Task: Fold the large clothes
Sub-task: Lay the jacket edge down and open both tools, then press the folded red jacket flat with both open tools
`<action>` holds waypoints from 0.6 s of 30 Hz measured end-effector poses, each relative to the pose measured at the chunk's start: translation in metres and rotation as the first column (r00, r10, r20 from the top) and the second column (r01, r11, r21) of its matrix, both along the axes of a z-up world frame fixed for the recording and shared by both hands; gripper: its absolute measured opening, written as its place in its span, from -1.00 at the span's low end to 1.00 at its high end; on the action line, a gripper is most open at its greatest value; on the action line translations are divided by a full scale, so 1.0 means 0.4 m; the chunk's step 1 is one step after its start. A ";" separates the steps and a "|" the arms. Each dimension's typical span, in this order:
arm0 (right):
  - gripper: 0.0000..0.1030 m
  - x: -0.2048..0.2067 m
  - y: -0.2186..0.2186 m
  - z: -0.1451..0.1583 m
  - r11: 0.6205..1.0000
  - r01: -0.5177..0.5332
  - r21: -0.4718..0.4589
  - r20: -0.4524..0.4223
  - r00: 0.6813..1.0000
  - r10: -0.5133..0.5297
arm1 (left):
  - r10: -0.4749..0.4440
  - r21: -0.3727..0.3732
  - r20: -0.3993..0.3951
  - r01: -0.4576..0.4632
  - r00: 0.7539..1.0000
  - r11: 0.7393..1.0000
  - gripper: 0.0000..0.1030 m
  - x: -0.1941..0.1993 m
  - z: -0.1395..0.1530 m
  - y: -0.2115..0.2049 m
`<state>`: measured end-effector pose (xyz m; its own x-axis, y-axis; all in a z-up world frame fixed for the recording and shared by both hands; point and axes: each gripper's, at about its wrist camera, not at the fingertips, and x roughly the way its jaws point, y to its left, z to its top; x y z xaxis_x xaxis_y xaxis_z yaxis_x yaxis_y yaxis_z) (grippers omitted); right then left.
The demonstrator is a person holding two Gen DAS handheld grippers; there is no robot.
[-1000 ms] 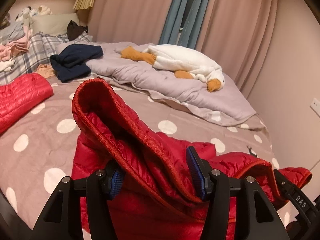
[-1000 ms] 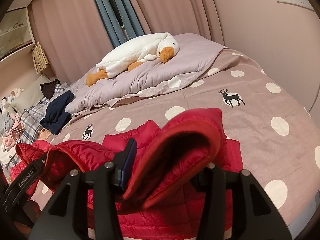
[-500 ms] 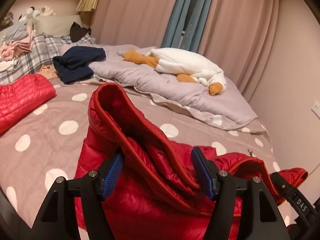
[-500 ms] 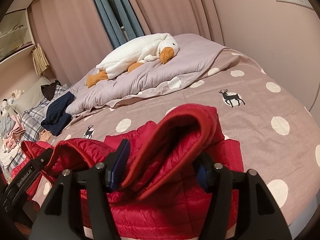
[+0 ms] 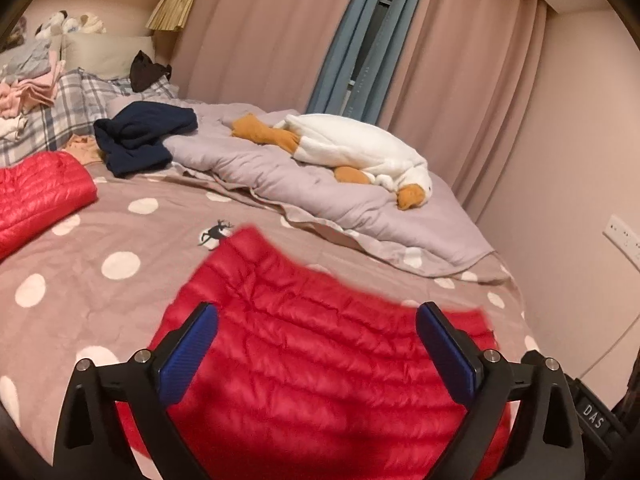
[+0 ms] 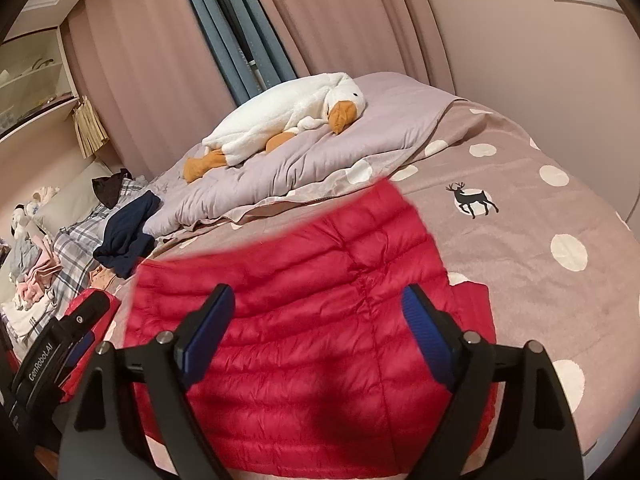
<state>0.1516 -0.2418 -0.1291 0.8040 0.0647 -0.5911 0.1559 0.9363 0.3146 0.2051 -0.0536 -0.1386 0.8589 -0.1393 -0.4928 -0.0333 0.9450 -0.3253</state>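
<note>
At the bottom of each frame the left gripper (image 5: pixel 316 346) and right gripper (image 6: pixel 318 322) have jaws opening, pads clear of the red down jacket (image 5: pixel 320 364), which sits mid-frame on the dotted bedspread (image 5: pixel 100 296), apparently let go to settle. Beyond, upper centre, lies a plush goose (image 5: pixel 360 152).

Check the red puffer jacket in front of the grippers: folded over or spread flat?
Folded over: the red puffer jacket lies doubled on the bedspread, its far edge blurred, still settling.

Dim warm light (fisheye-bent, blurred edges)
</note>
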 end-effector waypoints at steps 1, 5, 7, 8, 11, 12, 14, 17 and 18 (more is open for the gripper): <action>0.69 0.000 0.002 0.001 1.000 -0.001 -0.002 0.001 1.000 0.001 | 0.002 0.003 -0.002 -0.002 1.000 1.000 0.92 0.002 0.000 -0.001; 0.76 0.002 0.002 0.001 1.000 -0.002 -0.003 0.001 1.000 0.002 | -0.012 0.005 -0.006 0.012 1.000 1.000 0.95 0.004 -0.002 -0.003; 0.77 0.001 0.001 0.000 1.000 -0.002 -0.004 0.000 1.000 0.002 | -0.021 0.008 -0.008 0.021 1.000 1.000 0.97 0.006 -0.002 -0.007; 0.78 0.002 0.002 0.001 1.000 -0.001 -0.008 -0.001 1.000 0.001 | -0.023 0.013 -0.011 0.023 1.000 1.000 0.97 0.007 -0.002 -0.010; 0.83 0.004 0.003 -0.001 1.000 0.000 -0.012 -0.002 1.000 0.000 | -0.038 0.027 -0.026 0.038 0.999 0.999 0.97 0.014 -0.008 -0.018; 0.86 0.005 0.005 -0.002 1.000 0.000 -0.014 -0.001 1.000 0.000 | -0.050 0.029 -0.033 0.051 0.998 0.998 0.98 0.017 -0.010 -0.019; 0.90 0.004 0.005 -0.002 1.000 0.006 -0.019 -0.001 1.000 -0.006 | -0.088 0.020 -0.043 0.089 0.995 0.996 0.98 0.021 -0.015 -0.023; 0.98 0.014 -0.003 -0.009 0.999 0.022 -0.030 -0.006 1.000 -0.022 | -0.109 -0.005 -0.041 0.109 0.993 0.994 0.98 0.023 -0.020 -0.020; 0.99 0.016 -0.005 -0.012 0.999 0.023 -0.029 -0.008 1.000 -0.023 | -0.107 -0.005 -0.039 0.107 0.994 0.994 0.98 0.025 -0.022 -0.019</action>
